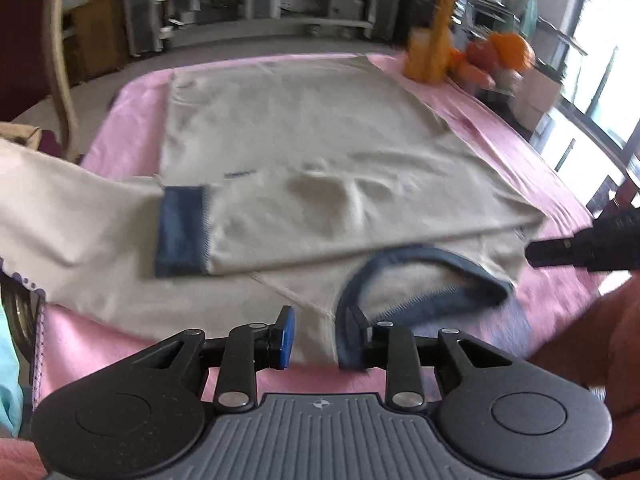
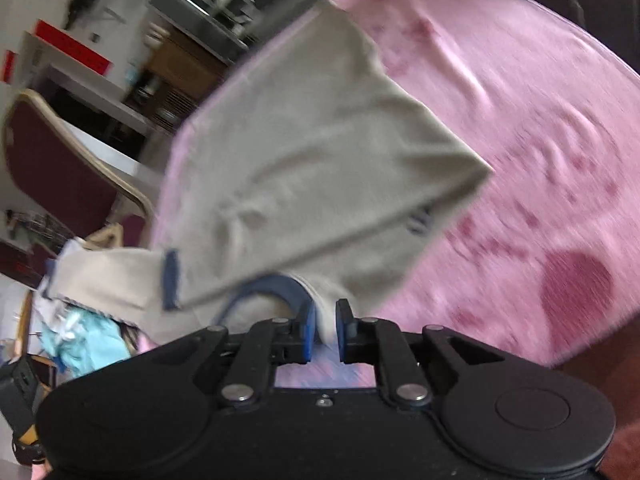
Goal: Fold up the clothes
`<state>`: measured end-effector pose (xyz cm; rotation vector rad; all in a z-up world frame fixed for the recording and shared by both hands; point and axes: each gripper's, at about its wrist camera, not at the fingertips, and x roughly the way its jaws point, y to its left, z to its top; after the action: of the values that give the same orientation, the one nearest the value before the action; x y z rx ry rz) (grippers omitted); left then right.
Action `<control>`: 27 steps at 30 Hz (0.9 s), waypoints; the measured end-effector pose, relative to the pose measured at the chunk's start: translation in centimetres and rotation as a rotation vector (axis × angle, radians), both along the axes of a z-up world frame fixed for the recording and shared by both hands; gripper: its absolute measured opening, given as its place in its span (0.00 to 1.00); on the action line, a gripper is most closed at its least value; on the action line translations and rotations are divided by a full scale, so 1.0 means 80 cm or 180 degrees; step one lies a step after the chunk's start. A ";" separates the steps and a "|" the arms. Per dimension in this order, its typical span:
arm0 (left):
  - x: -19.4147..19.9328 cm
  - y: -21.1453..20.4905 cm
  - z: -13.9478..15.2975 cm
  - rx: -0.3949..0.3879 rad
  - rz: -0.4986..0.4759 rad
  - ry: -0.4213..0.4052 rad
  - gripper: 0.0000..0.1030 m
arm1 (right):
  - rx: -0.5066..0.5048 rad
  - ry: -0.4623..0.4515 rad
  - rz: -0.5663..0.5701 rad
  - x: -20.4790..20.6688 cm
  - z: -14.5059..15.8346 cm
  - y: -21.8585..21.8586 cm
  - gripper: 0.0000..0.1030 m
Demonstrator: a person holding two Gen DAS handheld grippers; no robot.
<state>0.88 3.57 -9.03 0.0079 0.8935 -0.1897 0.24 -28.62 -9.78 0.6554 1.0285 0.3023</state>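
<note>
Left wrist view: ahead of the left gripper [image 1: 316, 338], its jaws apart with shirt [image 1: 304, 132] fabric between, one sleeve [image 1: 180, 232] lies folded inward. Right gripper [image 2: 325, 330] pinches cloth beside the collar [image 2: 272, 286]. Several folds likely remain.

Grey shelf unit [image 1: 272, 0] at back wall; bright windows [image 1: 600, 60] right.

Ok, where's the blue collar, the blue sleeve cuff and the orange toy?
blue collar [image 1: 424, 258], left wrist view, top of the collar's curved band.
blue sleeve cuff [image 1: 180, 232], left wrist view, middle of the cuff.
orange toy [image 1: 434, 28], left wrist view, its tall body.
</note>
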 end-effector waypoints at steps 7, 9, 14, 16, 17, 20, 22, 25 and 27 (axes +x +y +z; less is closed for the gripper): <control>0.011 -0.009 -0.022 0.0190 -0.0003 0.0332 0.32 | -0.0324 0.0148 0.0218 0.026 -0.019 0.038 0.13; 0.008 -0.001 -0.014 0.0115 0.0072 0.0315 0.32 | -0.0351 0.0091 0.0239 0.022 -0.012 0.039 0.16; -0.001 0.046 0.038 -0.0095 0.0564 -0.0154 0.31 | -0.0200 -0.0203 0.0199 0.019 0.040 0.042 0.16; -0.006 0.081 0.064 -0.0263 0.0851 -0.0346 0.31 | -0.0155 -0.0384 0.0188 0.021 0.071 0.052 0.17; -0.010 0.099 0.077 -0.0346 0.0990 -0.0440 0.31 | -0.0095 -0.0470 0.0178 0.024 0.086 0.059 0.18; -0.027 0.168 0.116 -0.0760 0.1396 -0.0792 0.31 | 0.0154 -0.0732 0.0130 0.039 0.130 0.092 0.27; -0.042 0.217 0.139 -0.1093 0.1664 -0.1074 0.32 | 0.0227 -0.0878 0.0041 0.051 0.150 0.116 0.30; -0.063 0.285 0.155 -0.1329 0.2152 -0.1406 0.33 | 0.0407 -0.0952 -0.0057 0.071 0.164 0.154 0.31; -0.067 0.324 0.156 -0.1416 0.2474 -0.1496 0.38 | 0.0591 -0.0921 -0.0087 0.085 0.166 0.180 0.33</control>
<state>-4.50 29.53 3.41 -0.6744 0.3236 0.3351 7.06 -14.26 3.47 0.7675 0.7192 0.4584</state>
